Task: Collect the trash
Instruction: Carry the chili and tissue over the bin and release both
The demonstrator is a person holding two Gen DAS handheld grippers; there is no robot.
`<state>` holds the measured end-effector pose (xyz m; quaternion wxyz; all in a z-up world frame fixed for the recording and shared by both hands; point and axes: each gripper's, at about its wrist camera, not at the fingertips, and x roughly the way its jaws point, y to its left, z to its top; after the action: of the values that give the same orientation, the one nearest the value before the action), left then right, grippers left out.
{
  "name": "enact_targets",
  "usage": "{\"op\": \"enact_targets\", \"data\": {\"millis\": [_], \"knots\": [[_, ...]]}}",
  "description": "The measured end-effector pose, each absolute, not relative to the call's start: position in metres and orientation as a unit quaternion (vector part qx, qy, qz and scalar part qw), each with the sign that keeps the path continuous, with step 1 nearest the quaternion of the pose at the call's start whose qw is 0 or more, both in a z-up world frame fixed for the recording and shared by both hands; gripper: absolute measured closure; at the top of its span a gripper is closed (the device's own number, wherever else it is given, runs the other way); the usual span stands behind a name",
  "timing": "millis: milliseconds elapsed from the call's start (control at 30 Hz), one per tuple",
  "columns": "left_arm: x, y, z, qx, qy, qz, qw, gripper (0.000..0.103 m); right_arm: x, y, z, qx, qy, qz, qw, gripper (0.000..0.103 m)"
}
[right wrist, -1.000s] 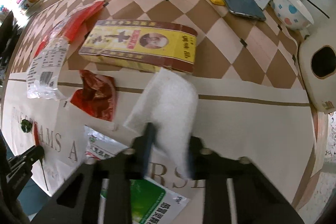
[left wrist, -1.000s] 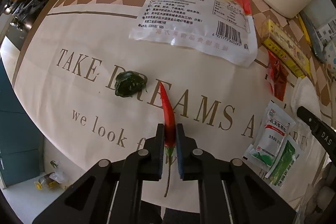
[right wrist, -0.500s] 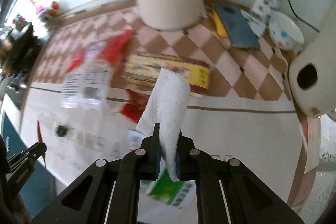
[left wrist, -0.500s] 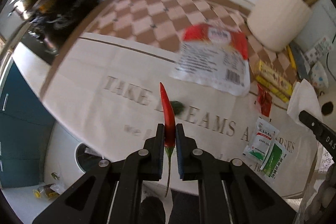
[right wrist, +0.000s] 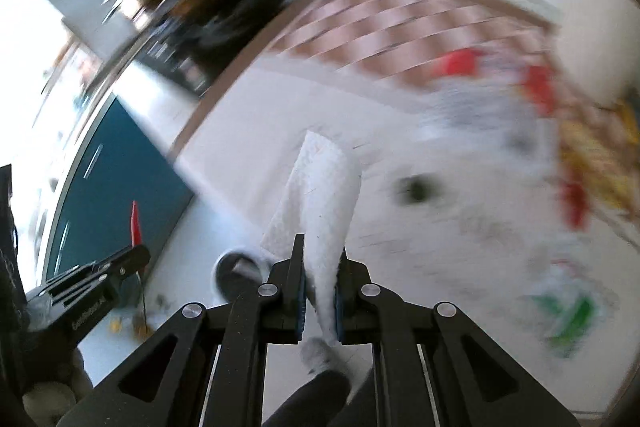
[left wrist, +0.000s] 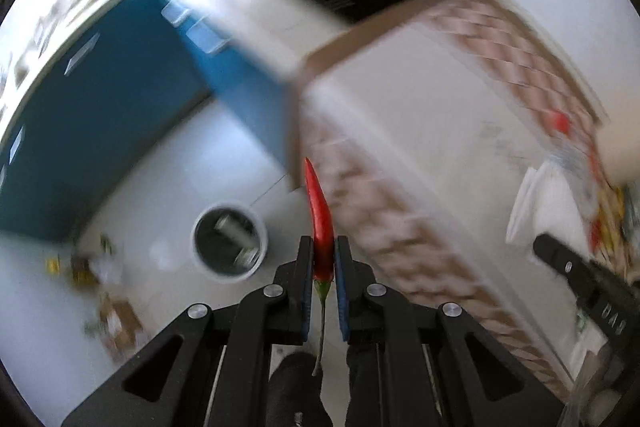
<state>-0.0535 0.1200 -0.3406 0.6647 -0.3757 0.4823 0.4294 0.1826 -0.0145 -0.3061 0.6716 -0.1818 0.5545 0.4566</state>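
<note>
Both cameras are now swinging off the table (left wrist: 452,131) toward the floor, where a second ago they were looking down at the printed cloth and its litter. In the left view the left gripper (left wrist: 323,267) is pinching one red chili (left wrist: 319,215) upright at the frame's lower centre, its green stem hanging down between the fingers. The chili is now sitting clear of the cloth it was lifted from, with a round bin (left wrist: 229,242) coming into view just left of centre, on the pale floor beside the blue cabinet (left wrist: 100,115). In the right view the right gripper (right wrist: 320,279) is clamping one white tissue (right wrist: 320,199) at lower centre, and the bin's rim (right wrist: 224,267) is peeking out just left of its fingers. The left gripper is also showing at the right view's lower left, the chili tip standing above it.

By my reading, both pickups are done and the carry to the bin is under way; the drop is not yet made.

Counting what is showing: two grippers, each holding one piece of trash; one bin. On the table, heavily blurred, at least one dark blob (right wrist: 416,189), some red wrappers, a yellow box and a green-and-white packet (right wrist: 568,311) are waiting, though the blur is making an exact tally impossible. Small scraps are also lying on the floor at the left view's lower left
</note>
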Motion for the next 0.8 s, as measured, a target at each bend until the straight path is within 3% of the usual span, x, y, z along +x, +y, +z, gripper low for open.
{"op": "enact_targets", "data": {"millis": [200, 300, 533, 767, 800], "knots": [[-0.183, 0.175, -0.452, -0.474, 0.474, 0.455, 0.586, 0.096, 0.054, 0.063, -0.397, -0.244, 0.580, 0.514, 0.583, 0.093], [-0.237, 0.201, -0.536, -0.532, 0.466, 0.443, 0.550, 0.095, 0.004, 0.091, -0.460, -0.264, 0.601, 0.522, 0.545, 0.093], [-0.274, 0.242, -0.716, -0.610, 0.466, 0.388, 0.510, 0.095, -0.091, 0.148, -0.659, -0.318, 0.636, 0.512, 0.482, 0.093], [-0.285, 0.262, -0.829, -0.636, 0.481, 0.366, 0.480, 0.092, -0.126, 0.182, -0.828, -0.335, 0.673, 0.486, 0.445, 0.091], [-0.285, 0.264, -0.837, -0.632, 0.486, 0.371, 0.477, 0.087, -0.127, 0.186, -0.843, -0.335, 0.679, 0.484, 0.439, 0.091]]}}
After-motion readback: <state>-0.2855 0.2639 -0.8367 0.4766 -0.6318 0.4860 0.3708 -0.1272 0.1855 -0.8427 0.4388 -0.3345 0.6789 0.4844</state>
